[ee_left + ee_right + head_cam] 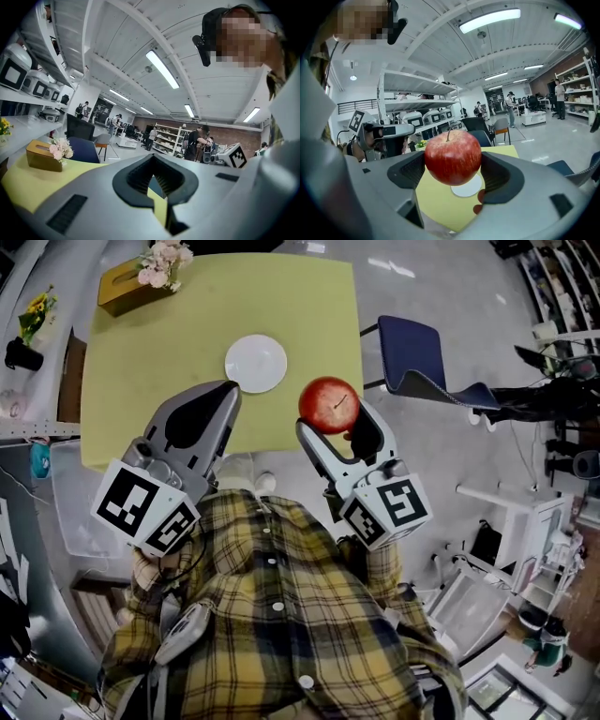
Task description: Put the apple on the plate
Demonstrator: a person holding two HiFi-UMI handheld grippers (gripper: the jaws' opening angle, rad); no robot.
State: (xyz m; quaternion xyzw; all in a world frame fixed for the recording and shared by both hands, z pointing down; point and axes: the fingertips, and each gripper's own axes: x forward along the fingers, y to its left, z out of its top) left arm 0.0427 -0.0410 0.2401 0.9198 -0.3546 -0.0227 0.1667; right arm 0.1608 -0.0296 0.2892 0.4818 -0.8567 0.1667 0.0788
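We hold the right gripper (pixel 331 423) with its jaws clamped on the apple (pixel 328 404), one ribbed dark pad against each side. The apple is round, glossy red with fine pale streaks and a thin brown stem, and it hangs in the air above the near right part of the bench (pixel 187 334). It is not on the plate (pixel 256 363), which lies apart from it, further in and to its left. The plate is a small, plain white disc lying flat on the matte yellow-green bench top.

In the right gripper view, the apple (pixel 453 157) fills the gap between the smooth grey jaws of the right gripper (pixel 453 173), and a sliver of the plate (pixel 468 189) shows just under it.

Our left gripper (pixel 225 395) sits over the near edge of the bench, close to the plate. In the left gripper view, the jaws of the left gripper (pixel 153 161) are drawn together at the tips with nothing between them. Their black ribbed pads frame a diamond-shaped hollow.

At the far left corner of the bench stands a mustard box (pixel 131 287) topped with pale pink flowers. A chair (pixel 412 352) with a blue seat stands to the right of the bench.
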